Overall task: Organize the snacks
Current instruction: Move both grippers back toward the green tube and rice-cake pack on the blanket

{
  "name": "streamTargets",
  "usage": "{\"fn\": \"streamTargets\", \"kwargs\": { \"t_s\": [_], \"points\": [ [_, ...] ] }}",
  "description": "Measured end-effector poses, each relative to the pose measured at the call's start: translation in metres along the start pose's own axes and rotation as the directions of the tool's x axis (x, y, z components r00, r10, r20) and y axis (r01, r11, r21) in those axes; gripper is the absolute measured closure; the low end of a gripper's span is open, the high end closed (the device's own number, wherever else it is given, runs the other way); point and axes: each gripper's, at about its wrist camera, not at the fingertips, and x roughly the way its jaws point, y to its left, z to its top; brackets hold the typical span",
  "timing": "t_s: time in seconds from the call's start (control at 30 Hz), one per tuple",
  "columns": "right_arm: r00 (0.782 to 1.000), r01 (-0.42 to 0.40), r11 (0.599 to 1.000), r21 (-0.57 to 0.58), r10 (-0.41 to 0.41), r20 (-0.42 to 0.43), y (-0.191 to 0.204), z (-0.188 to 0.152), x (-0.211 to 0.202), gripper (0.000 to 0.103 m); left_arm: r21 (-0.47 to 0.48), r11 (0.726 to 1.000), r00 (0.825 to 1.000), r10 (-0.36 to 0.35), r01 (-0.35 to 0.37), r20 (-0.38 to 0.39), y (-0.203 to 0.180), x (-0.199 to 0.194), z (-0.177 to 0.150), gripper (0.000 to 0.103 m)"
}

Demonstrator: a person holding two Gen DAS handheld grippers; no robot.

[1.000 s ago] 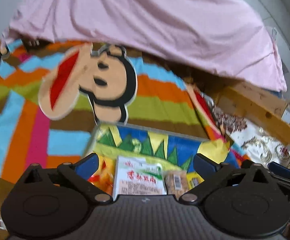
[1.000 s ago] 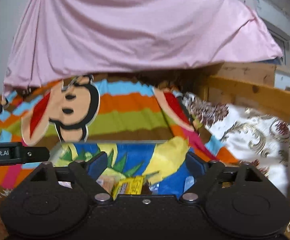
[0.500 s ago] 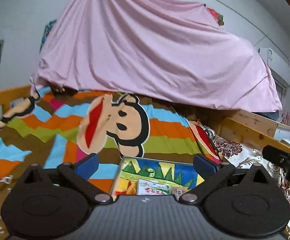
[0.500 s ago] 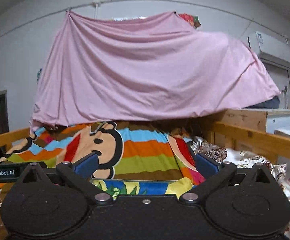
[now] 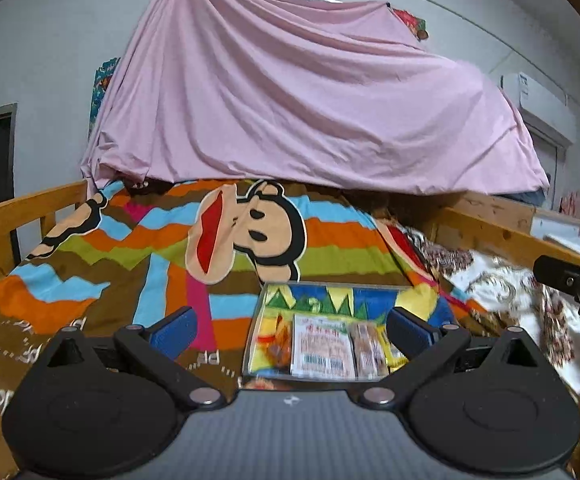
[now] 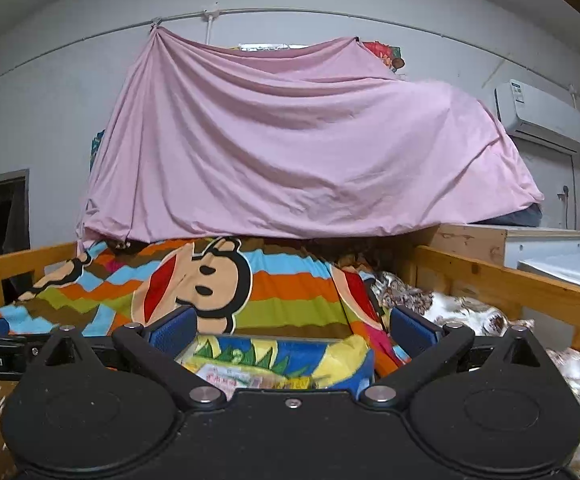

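Nearest to you, your left hand-held gripper (image 5: 292, 330) has its blue pads spread wide, with nothing pinched between them. Your right hand-held gripper (image 6: 292, 330) stands likewise spread, its jaws having just been opening, and nothing is gripped between its pads.

Just beyond the fingertips, a shallow tray (image 5: 332, 288) with a bright cartoon-printed lining rests on the bed. The snacks (image 5: 322, 346) lie flat inside it, side by side:
- a yellow-orange packet (image 5: 275, 346) at the left;
- a white packet with a barcode (image 5: 322, 348) beside it;
- a narrow brownish packet (image 5: 366, 348) to its right;
- a yellow wrapper (image 5: 392, 350) at the right edge, partly hidden by your gripper finger.

In the right wrist view the tray (image 6: 281, 346) appears low between the pads, its contents blurred.

Under and beyond the tray lies a striped blanket (image 5: 129, 248) bearing a large cartoon monkey face (image 5: 249, 236). To the right lies a white floral quilt (image 5: 502, 292). Wooden bed rails (image 6: 502, 284) flank both sides.

Farther back, a pink sheet (image 6: 290, 152) hangs draped from a line across the wall. An air conditioner (image 6: 542, 114) is mounted high at the right.
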Motion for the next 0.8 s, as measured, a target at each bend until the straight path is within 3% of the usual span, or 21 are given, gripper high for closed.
{"fn": "streamTargets", "kwargs": {
  "t_s": [0.43,0.8],
  "points": [
    [0.994,-0.055,0.998,-0.039,0.051,-0.094,0.012,-0.031,-0.061,0.001,0.020,1.000,0.999,0.013,-0.012,-0.052,-0.003,-0.053,-0.028,0.000],
    [0.988,-0.048,0.997,-0.059,0.039,-0.151,0.023,-0.051,-0.076,0.001,0.050,0.998,0.993,0.030,-0.024,-0.117,-0.009,-0.061,-0.041,0.000]
  ]
}}
